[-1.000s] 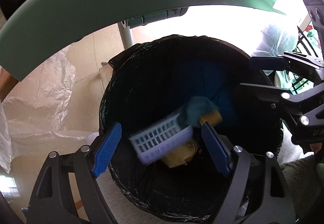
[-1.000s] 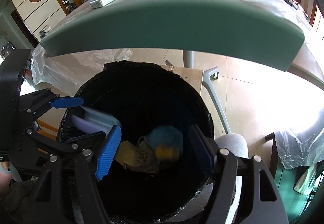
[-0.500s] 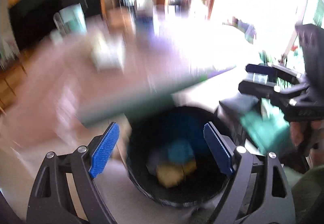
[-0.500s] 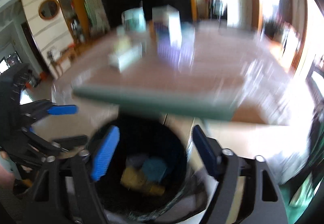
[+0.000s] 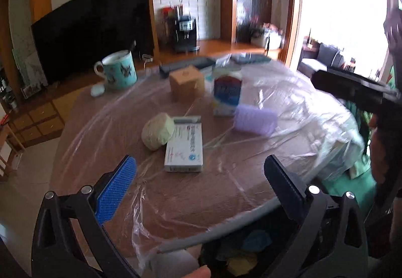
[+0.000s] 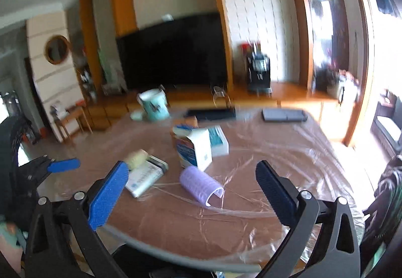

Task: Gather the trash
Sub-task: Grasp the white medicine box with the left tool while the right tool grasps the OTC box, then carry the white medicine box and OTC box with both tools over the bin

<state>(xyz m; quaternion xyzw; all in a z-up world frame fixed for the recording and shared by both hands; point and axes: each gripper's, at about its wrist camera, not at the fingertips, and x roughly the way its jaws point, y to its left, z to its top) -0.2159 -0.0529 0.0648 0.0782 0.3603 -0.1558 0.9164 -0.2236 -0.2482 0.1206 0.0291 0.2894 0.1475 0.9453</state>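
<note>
Both grippers are open and empty, raised over the near edge of a table (image 5: 176, 197) covered in clear plastic film. My left gripper (image 5: 198, 187) faces a flat white box (image 5: 184, 147) and a pale yellow crumpled ball (image 5: 157, 131). My right gripper (image 6: 191, 192) faces a purple hair roller (image 6: 201, 185), which also shows in the left wrist view (image 5: 255, 119). The white box (image 6: 145, 177) and the ball (image 6: 137, 157) lie to its left. The black trash bin (image 5: 251, 252) with trash inside sits below the table edge.
Further back stand a blue-and-white carton (image 5: 226, 92), a brown cube box (image 5: 184, 84), a teal mug (image 5: 118, 73) and dark flat items (image 6: 284, 114). A TV (image 6: 173, 49) and wooden cabinets are behind. The left gripper shows at the left of the right wrist view (image 6: 62, 165).
Both grippers rose from over the bin's opening to table height and now look across the tabletop. The white grid item and the teal-and-yellow item dropped into the bin.
</note>
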